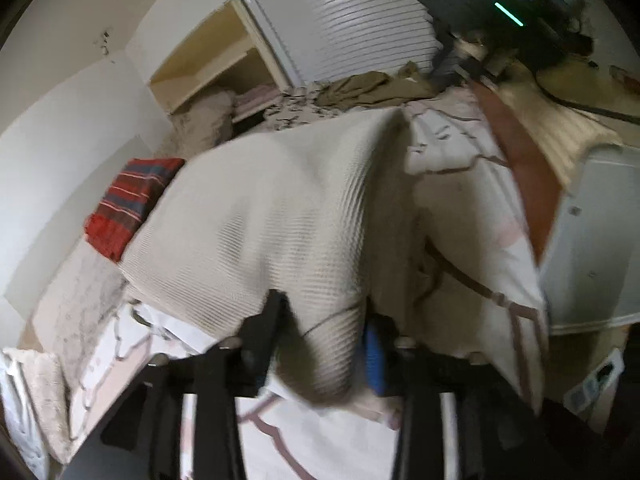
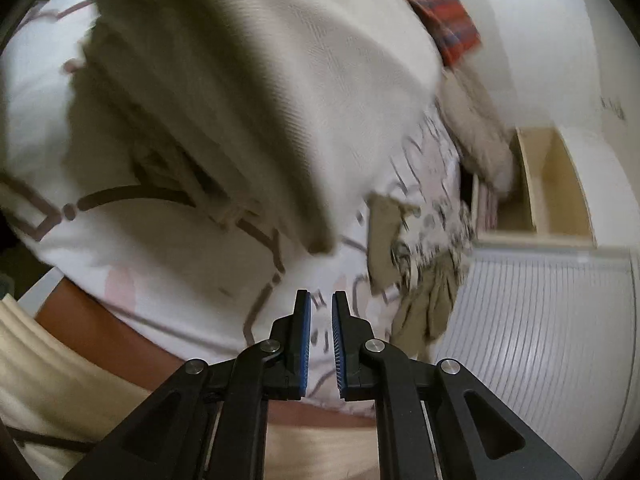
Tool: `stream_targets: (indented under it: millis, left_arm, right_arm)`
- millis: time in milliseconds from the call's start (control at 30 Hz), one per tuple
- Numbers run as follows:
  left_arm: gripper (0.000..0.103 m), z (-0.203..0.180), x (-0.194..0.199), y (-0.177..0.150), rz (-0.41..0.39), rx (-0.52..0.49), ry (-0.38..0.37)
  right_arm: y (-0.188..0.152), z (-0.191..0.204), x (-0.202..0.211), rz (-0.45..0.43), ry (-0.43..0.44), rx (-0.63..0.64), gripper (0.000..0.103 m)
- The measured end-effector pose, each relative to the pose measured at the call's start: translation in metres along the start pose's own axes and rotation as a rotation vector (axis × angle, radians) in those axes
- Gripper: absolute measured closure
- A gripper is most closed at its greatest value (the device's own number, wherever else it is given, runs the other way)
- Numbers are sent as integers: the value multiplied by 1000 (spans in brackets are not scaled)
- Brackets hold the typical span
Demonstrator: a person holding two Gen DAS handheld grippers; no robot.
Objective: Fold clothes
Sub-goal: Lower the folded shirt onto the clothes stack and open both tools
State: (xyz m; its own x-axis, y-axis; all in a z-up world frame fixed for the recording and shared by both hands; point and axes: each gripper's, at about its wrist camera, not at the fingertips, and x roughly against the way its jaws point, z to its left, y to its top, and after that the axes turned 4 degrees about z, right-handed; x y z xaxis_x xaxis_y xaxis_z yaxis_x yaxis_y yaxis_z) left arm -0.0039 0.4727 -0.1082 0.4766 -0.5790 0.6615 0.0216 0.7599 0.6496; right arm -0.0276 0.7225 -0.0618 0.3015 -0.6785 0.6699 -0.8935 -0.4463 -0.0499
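Left wrist view, nearest: left gripper [image 1: 326, 308], fingers spread, with a rolled end of the cream knit garment [image 1: 256, 216] lying between them. Cannot tell through the blur whether the pads press on it.

Right wrist view, nearest: right gripper [image 2: 321, 296], fingers drawn almost together with only a narrow slit between the blue pads. Holds nothing; points at bare patterned bed sheet [image 2: 160, 264].

Location of task item: spread on the bed, across the sheet's middle, just beyond both grippers.

Only in the left view: the garment's ribbed surface seen whole, brown bed edge [image 1: 516, 152] along the right, and a white unit [image 1: 592, 232] close beside it.
Only in the right view: the garment's folded layers seen side-on, with shadowed gaps between the folds.

Farther out, in both views: red plaid cloth [image 1: 132, 200] against the wall, partly under the garment's far corner; olive garment [image 1: 360, 88] crumpled at the far end of the bed, next to a dark-printed cloth [image 1: 296, 110].

Containers: open wooden shelf niche [image 1: 208, 60] past the bed. Upper compartment bare; lower compartment holding pink folded fabric [image 1: 256, 94], with a grey plush bundle [image 1: 204, 120] in front.

Room for moving: bare sheet to the garment's right up to the brown edge; wall close on the left; slatted door [image 1: 360, 20] behind.
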Motion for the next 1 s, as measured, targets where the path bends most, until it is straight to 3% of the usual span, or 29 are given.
stream_targets:
  millis: [67,167,233,333,433,533,600,700,800,1000]
  left_arm:
    - [48,-12,9,-8,-10,-29,-27]
    - [47,-26,23,-19,-9,-40,-83]
    - [47,-26,32,-22,-5,-19,-113]
    - [47,-20,48,-28,-9,29,-143]
    - [47,-9,65,-34,-17,82,-151]
    - [47,9,80,-42,-27,147,-144]
    - [47,20,87,-47,-35,179,-130]
    - [30,38,100,-55,-56,239,-98]
    - [27,52,111,-61,-73,304,-71]
    - [7,74,134,-81,-75,462,-9]
  right_arm:
    - [1,-16,1,-18,26,-136,93]
    - [4,-25,48,-81,122,-393,93]
    - [20,-40,67,-137,243,-558,93]
    - [45,-59,62,-210,475,-760,93]
    - [71,-28,36,-156,657,-861,93]
    - [60,60,45,-18,749,-886,93]
    - [47,79,40,42,787,-908,93]
    - [27,85,31,109,813,-922,93]
    - [11,79,46,89,735,-942,93]
    - [23,82,130,-379,626,-1004,93]
